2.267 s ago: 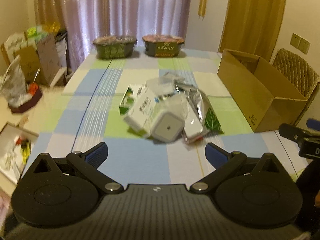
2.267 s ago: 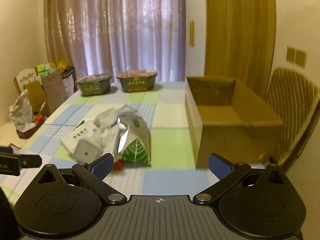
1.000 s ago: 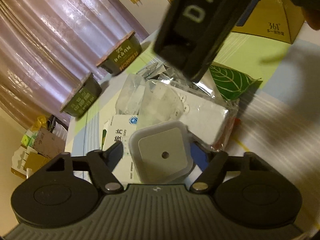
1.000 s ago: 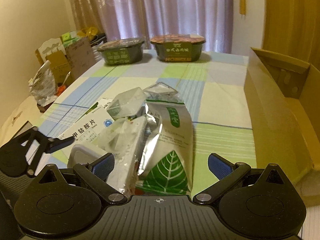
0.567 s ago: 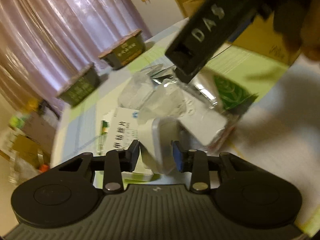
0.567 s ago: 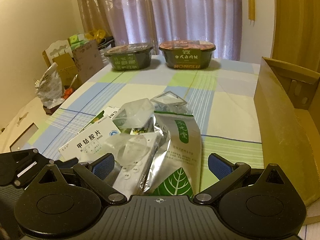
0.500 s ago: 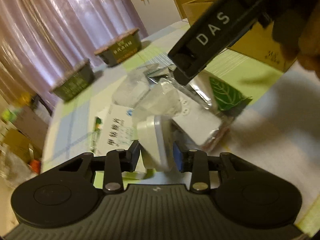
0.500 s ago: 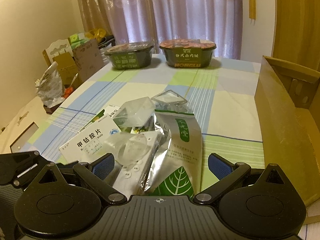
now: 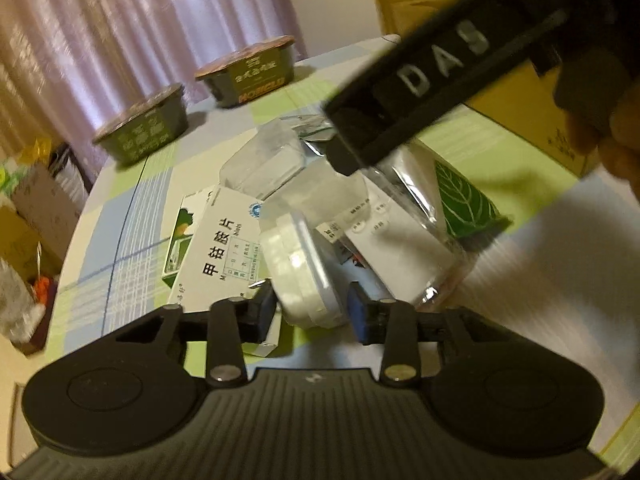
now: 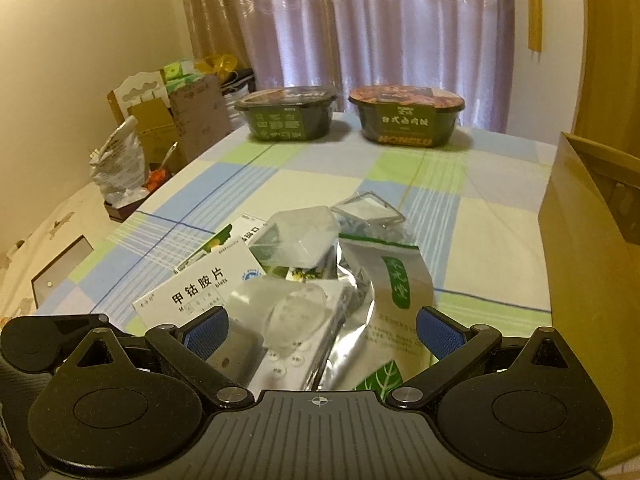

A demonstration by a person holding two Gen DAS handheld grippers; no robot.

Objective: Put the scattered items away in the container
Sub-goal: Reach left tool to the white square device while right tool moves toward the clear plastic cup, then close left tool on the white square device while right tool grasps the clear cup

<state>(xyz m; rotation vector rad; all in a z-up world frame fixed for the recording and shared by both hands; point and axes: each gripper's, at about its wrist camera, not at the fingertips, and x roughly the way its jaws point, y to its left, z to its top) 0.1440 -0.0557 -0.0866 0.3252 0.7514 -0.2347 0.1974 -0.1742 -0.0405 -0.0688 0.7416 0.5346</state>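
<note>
Checked tablecloth (image 10: 304, 168) before purple curtains (image 10: 400, 20), two bowls (image 10: 406, 120) at far edge; left gripper (image 9: 312, 312) pinching white box (image 9: 300, 268); right gripper (image 10: 320, 332) spread wide, empty, over the pile

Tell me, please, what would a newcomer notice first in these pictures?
First, the left gripper, shut on a white square case at the near edge of the pile. Behind it lie a white medicine box and a silver leaf-printed pouch; the right gripper hangs open above them.

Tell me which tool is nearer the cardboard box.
Right. The right tool hangs open over the pile with the cardboard box just to its right. The left tool, shut on a white case, sits at the pile's opposite side.
</note>
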